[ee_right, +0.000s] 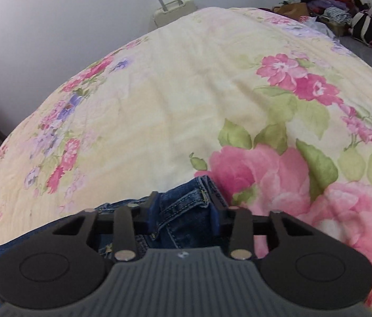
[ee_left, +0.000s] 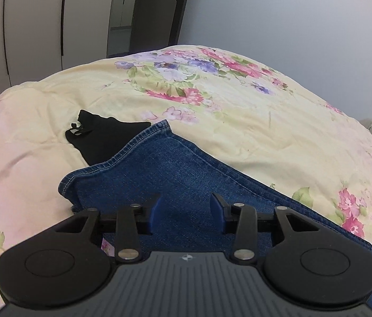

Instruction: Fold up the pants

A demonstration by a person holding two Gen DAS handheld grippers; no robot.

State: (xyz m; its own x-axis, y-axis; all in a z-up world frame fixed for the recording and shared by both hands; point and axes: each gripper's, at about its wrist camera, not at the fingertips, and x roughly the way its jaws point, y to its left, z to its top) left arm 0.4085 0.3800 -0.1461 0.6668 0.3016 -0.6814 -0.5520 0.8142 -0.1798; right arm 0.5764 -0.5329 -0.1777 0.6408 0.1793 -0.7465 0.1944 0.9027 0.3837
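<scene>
Blue denim pants (ee_left: pixel 175 169) lie on a floral quilt. In the left wrist view their hemmed leg end reaches up and left from my left gripper (ee_left: pixel 186 206), which is open just above the denim, holding nothing. In the right wrist view the waistband end of the pants (ee_right: pixel 183 211), with seams and a pocket edge, sits bunched between the fingers of my right gripper (ee_right: pixel 184 206). That gripper's jaws stand apart, one on each side of the denim fold. The rest of the pants is hidden under the grippers.
A black garment (ee_left: pixel 101 140) lies on the quilt (ee_left: pixel 238 121) just beyond the pant leg. Wardrobe doors (ee_left: pixel 33 26) and a doorway stand behind. A cream suitcase (ee_right: pixel 172 13) and a pile of clothes and bags (ee_right: pixel 344 13) are past the bed's far edge.
</scene>
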